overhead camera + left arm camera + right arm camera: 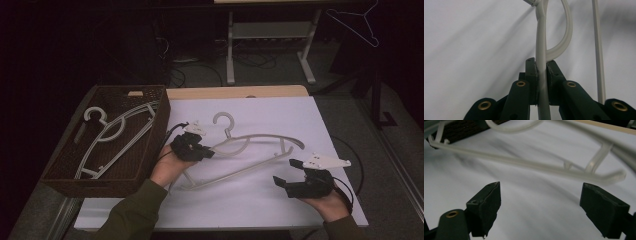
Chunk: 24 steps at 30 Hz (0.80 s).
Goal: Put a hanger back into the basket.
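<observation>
Left gripper point(206, 152) grasping a white hanger point(260, 150) over the table point(250, 200).
Its fingers point(533, 72) clench the hanger's arm beside the basket point(150, 150); the right gripper point(288, 171), fingers spread and empty, hovers near the hanger's far end.

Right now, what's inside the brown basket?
Inside the brown basket lies a white hanger, hook toward the back. What lies beneath it cannot be seen in the dark weave.

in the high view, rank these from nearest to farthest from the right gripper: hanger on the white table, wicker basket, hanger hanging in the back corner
1. hanger on the table: just left of the right gripper.
2. wicker basket: table's left edge.
3. hanging hanger: far back, top right.
</observation>
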Motion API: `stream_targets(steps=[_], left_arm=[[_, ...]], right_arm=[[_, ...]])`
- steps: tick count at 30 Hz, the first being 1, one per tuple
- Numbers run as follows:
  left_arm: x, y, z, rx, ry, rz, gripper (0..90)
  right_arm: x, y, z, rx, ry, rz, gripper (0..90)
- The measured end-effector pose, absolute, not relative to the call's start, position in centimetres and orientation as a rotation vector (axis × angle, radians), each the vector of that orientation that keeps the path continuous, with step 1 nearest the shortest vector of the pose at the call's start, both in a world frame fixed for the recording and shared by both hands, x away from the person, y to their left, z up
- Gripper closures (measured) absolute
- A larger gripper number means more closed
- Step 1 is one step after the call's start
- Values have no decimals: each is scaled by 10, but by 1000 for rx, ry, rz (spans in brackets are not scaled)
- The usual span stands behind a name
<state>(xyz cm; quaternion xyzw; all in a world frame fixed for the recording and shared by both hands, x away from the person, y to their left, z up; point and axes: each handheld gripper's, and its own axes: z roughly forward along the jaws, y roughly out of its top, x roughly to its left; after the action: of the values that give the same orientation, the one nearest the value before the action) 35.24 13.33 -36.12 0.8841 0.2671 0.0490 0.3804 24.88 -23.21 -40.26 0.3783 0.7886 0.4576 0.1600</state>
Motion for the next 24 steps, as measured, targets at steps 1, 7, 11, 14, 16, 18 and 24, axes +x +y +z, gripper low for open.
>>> stream_targets(steps=[1, 7, 11, 14, 16, 18, 24], left_arm=[[353, 136, -356, 2260, 682, 135, 823], [355, 152, -329, 2246, 710, 172, 822], [358, 166, -312, 2236, 720, 189, 823], [361, 178, -300, 2209, 744, 195, 823], [361, 186, -291, 2207, 752, 211, 822], [362, 195, -283, 2215, 754, 240, 822], [366, 222, -266, 2196, 790, 304, 823]], right_arm=[[248, -233, -403, 1078, 2251, 1310, 158], [249, -235, -404, 1082, 2241, 1301, 130], [250, -234, -403, 1091, 2229, 1292, 75], [250, -232, -403, 1086, 2233, 1284, 46], [251, -232, -404, 1084, 2240, 1279, 46], [251, -232, -405, 1077, 2244, 1266, 46], [251, -232, -406, 1082, 2243, 1262, 49]])
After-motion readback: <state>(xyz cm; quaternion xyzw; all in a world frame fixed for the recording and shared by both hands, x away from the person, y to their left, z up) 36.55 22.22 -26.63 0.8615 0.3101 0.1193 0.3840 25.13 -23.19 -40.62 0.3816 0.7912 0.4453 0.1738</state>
